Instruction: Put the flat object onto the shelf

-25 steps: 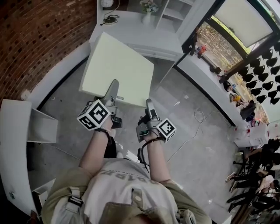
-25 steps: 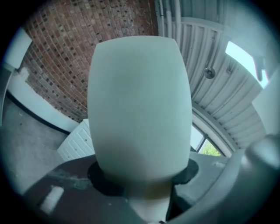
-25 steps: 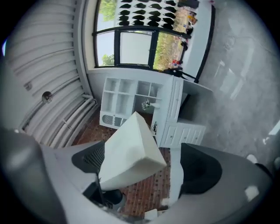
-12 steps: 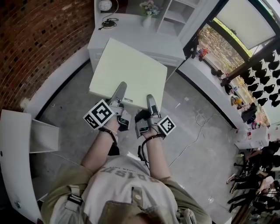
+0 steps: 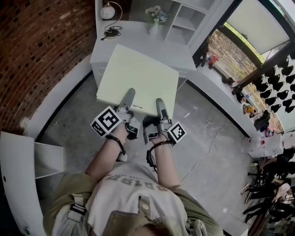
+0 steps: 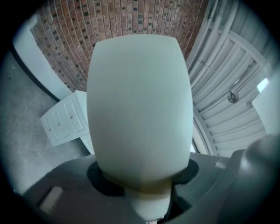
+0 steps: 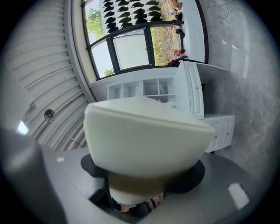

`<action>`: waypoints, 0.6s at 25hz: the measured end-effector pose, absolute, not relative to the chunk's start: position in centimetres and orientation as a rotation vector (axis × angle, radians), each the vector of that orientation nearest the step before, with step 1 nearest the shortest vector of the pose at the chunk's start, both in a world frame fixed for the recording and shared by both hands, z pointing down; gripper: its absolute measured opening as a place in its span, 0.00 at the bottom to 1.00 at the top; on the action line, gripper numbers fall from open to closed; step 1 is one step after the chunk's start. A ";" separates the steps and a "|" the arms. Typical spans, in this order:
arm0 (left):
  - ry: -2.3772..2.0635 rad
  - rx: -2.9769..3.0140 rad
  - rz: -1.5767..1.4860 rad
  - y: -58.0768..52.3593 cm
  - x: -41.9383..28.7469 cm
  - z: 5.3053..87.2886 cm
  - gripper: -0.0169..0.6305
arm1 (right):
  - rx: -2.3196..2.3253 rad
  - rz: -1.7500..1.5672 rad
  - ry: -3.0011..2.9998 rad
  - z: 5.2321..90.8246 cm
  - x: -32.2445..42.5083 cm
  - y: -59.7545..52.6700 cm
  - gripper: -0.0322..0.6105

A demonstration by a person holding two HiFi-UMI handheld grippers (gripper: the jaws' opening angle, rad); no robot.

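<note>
Writing first: lettering across the person's shirt point(image 5: 131, 180) is creased, can't read it. Small label point(image 5: 137, 106) on the near edge of the flat panel point(image 5: 138, 78) is too small to read. Only other print is the square markers on the two cubes point(image 5: 107, 121) point(image 5: 176, 132).

Left gripper point(image 5: 129, 92) is clamped on the panel's near edge, one jaw lying across the top face. Right gripper point(image 5: 159, 101) is beside it on the same edge. Its jaws have just been closing and are now gripping the panel between them. Both point away from the person, roughly level.

Panel is pale green and square, held flat out in front. In the head view its far part overlaps the top of the white cabinet point(image 5: 138, 34). Can't tell whether it touches.

On the cabinet top behind the panel: clock point(image 5: 107, 11), black cable bundle point(image 5: 110, 32), vase of flowers point(image 5: 154, 25).

View differences:
- Head view only: both grippers together, the cabinet-top items, a white cable point(image 5: 209, 133) on the grey floor, people at the far right edge point(image 5: 272, 184).
- Left gripper view: panel fills the centre, brick wall point(image 6: 131, 26) behind it, white drawer unit point(image 6: 65, 122) lower left, ribbed ceiling on the right.
- Right gripper view: panel seen edge-on, open white cubby shelf point(image 7: 153, 89) past it, big window point(image 7: 131, 48) beyond that.
</note>
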State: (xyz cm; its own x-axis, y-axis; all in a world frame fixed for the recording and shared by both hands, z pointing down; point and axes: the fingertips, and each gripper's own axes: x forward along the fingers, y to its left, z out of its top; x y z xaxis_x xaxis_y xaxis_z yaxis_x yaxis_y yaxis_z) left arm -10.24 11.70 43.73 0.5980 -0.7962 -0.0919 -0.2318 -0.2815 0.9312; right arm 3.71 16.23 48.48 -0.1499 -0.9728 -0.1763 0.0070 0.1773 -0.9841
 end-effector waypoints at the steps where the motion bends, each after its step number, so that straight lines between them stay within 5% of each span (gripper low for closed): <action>1: -0.829 1.809 -0.703 11.1 -10.3 43.8 0.43 | -1.002 -1.170 1.399 48.4 3.7 15.6 0.59; 15: -0.677 1.763 -0.761 5.5 -8.1 44.6 0.50 | -1.064 -1.052 1.385 46.6 6.4 10.9 0.47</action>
State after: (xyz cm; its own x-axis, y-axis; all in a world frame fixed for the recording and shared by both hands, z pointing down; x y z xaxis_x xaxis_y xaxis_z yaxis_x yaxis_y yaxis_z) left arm -8.07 5.48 44.60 0.6374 -0.7510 -0.1722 -0.0828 -0.2890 0.9537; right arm 6.43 10.86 46.60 -0.0563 -0.9750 -0.2150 -0.0541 0.2180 -0.9744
